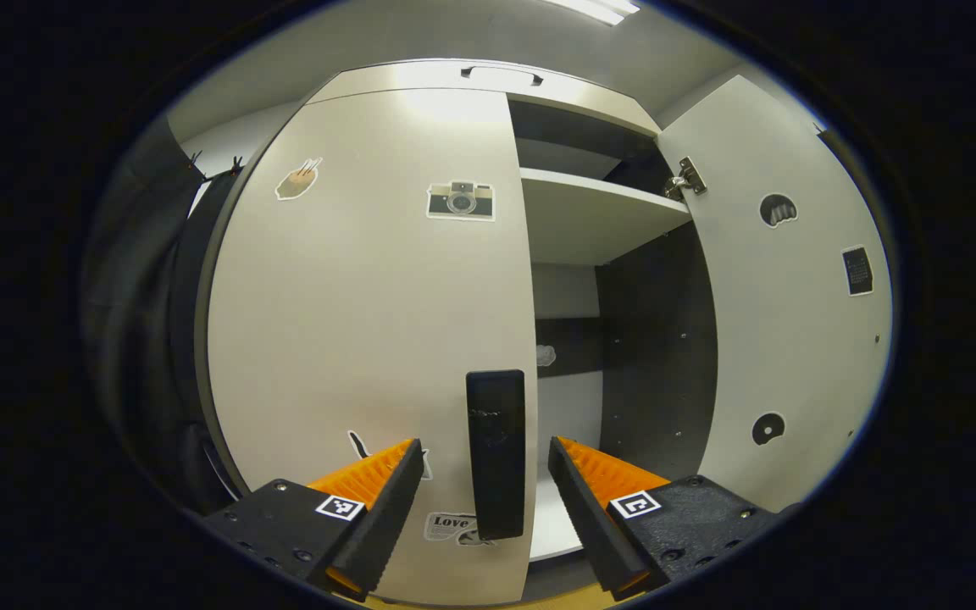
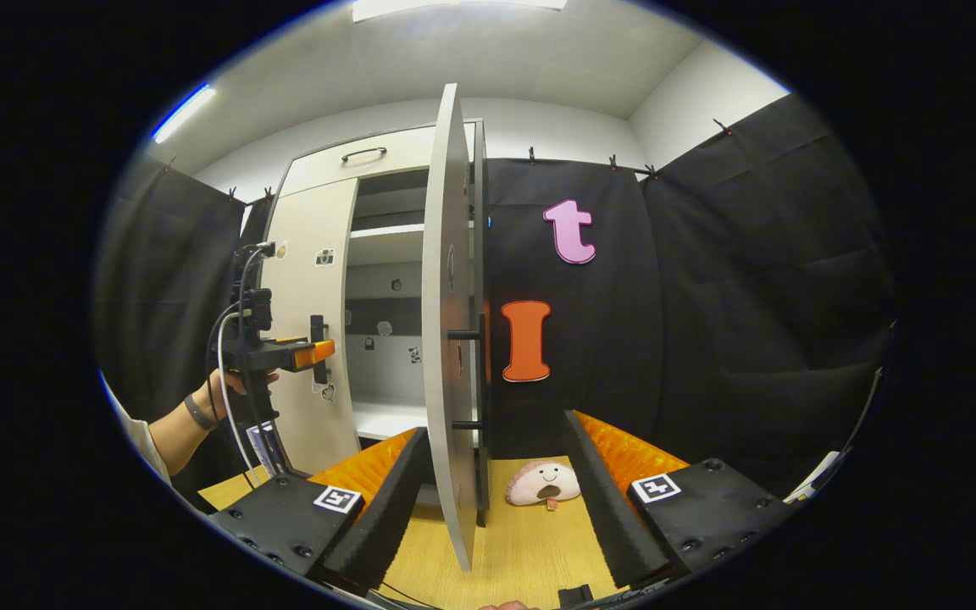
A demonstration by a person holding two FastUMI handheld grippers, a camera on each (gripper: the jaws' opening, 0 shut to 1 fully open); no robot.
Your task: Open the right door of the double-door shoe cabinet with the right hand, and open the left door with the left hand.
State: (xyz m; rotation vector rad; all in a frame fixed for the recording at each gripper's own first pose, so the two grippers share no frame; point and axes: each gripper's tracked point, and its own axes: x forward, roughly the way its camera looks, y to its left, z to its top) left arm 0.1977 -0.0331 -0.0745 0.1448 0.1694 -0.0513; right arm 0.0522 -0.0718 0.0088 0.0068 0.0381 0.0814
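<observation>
The shoe cabinet's left door (image 1: pixel 369 322) is closed, beige with stickers, and its black vertical handle (image 1: pixel 496 453) stands between the fingers of my left gripper (image 1: pixel 485 449). That gripper is open, with a gap on each side of the handle. The right door (image 1: pixel 793 296) is swung wide open. In the right gripper view that door (image 2: pixel 447 339) shows edge-on, with its handle (image 2: pixel 479 373) on the far face. My right gripper (image 2: pixel 495 432) is open around the door's free edge. A hand holds the left gripper (image 2: pixel 302 352) at the left door's handle.
Inside the cabinet are a white shelf (image 1: pixel 598 212) and a dark side wall (image 1: pixel 657 356). A top drawer with a handle (image 1: pixel 501 74) sits above the doors. A small plush toy (image 2: pixel 543 483) lies on the wooden floor (image 2: pixel 522 542) beside the open door. Black cloth walls surround the booth.
</observation>
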